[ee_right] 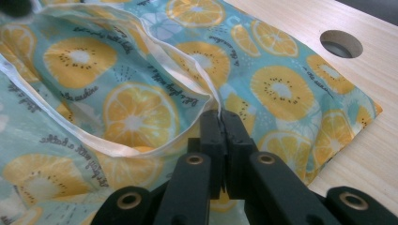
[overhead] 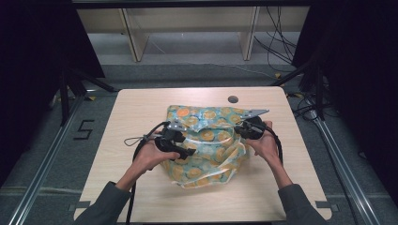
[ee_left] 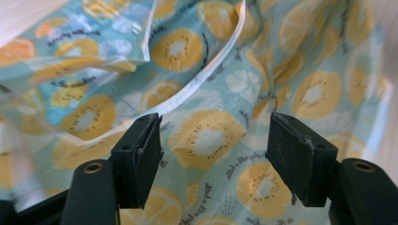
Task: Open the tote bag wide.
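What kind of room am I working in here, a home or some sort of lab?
Most likely a lab or recording setup, not a home. A bare wooden table with a cable hole stands between metal rails, black screens close in both sides, and loose cables trail across the floor behind.

Table evenly lit, surroundings dark; left claw view's edges soft w/ blur; no glare.

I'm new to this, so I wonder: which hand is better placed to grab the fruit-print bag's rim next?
Probably the left gripper: its jaws stand open, free, against the bag. The right gripper is shut on the bag's white-edged rim.
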The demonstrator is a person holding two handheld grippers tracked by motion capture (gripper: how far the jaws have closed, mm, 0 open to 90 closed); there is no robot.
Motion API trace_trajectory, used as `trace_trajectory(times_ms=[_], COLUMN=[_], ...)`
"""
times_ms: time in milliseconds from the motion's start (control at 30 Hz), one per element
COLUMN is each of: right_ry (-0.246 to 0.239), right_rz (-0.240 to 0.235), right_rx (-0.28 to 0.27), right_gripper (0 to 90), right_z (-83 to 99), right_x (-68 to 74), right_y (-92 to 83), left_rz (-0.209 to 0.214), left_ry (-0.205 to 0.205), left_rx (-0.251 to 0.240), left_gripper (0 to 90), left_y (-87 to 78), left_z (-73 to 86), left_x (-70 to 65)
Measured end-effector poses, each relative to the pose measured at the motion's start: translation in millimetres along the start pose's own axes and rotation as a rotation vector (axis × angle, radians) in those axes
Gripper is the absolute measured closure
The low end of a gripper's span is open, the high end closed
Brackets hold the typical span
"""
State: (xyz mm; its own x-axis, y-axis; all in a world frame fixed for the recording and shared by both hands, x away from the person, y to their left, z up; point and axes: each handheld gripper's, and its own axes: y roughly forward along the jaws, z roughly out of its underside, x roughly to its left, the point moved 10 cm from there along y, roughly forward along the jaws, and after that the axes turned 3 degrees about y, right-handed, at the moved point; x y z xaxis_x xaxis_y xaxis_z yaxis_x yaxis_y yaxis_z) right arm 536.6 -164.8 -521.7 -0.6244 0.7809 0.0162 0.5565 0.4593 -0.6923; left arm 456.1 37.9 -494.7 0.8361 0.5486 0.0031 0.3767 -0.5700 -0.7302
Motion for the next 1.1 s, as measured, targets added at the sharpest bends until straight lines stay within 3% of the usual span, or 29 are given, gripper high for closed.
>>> trace_trajectory(times_ms=[33, 100, 267, 333, 367, 467, 533, 700, 833, 900, 967, 1000, 1033, 1100], right_ry=[0.004, 0.018, 0.045, 0.033, 0.032, 0.045, 0.042, 0.043, 0.017, -0.010, -0.029, -0.016, -0.019, -0.025], right_rz=[-0.005, -0.020, -0.023, -0.020, -0.023, -0.031, -0.028, -0.033, -0.049, -0.055, -0.077, -0.101, -0.116, -0.164], right_rx=[-0.005, 0.000, -0.016, -0.018, -0.018, 0.002, -0.012, -0.047, -0.071, -0.089, -0.110, -0.109, -0.141, -0.138], right_gripper=[88.1, 87.6, 86.3, 85.6, 85.3, 82.9, 79.6, 67.6, 61.8, 57.4, 56.5, 56.1, 56.1, 56.1], right_z=[-0.3, 0.4, -0.1, -0.4, -0.4, 1.2, -0.4, -7.9, -14.0, -16.7, -19.8, -20.0, -23.0, -22.7], right_x=[0.2, 0.8, 1.8, -0.2, 0.1, 1.5, 1.4, 4.8, 15.1, 23.4, 34.3, 41.9, 48.4, 64.1], right_y=[-0.6, -1.6, -1.7, -1.4, -1.1, -1.6, -2.2, -14.6, -32.0, -43.6, -55.8, -62.2, -66.4, -75.8], left_rz=[-0.023, -0.022, -0.087, -0.120, -0.148, -0.211, -0.204, -0.155, -0.071, -0.080, -0.054, -0.035, -0.020, -0.034], left_ry=[0.025, 0.041, 0.159, 0.183, 0.171, 0.218, 0.209, 0.157, 0.068, 0.060, 0.034, 0.015, 0.021, 0.041], left_rx=[0.007, 0.026, 0.094, 0.119, 0.129, 0.166, 0.152, 0.048, -0.044, -0.055, -0.075, -0.092, -0.098, -0.096], left_gripper=[33.6, 32.1, 30.0, 28.3, 27.8, 40.9, 60.6, 87.3, 89.0, 89.1, 89.1, 89.1, 89.2, 89.1], left_y=[2.7, 6.9, 17.3, 22.8, 26.6, 35.8, 39.6, 34.3, 22.3, 15.3, 10.3, 8.0, 5.9, 1.5], left_z=[2.1, 6.4, 16.4, 18.1, 18.3, 18.2, 14.6, 1.2, -5.3, -6.2, -8.4, -10.2, -11.3, -12.6], left_x=[0.7, -1.3, -2.3, -0.1, 2.7, 12.6, 17.1, 20.3, 16.9, 19.5, 18.4, 16.8, 14.6, 11.2])
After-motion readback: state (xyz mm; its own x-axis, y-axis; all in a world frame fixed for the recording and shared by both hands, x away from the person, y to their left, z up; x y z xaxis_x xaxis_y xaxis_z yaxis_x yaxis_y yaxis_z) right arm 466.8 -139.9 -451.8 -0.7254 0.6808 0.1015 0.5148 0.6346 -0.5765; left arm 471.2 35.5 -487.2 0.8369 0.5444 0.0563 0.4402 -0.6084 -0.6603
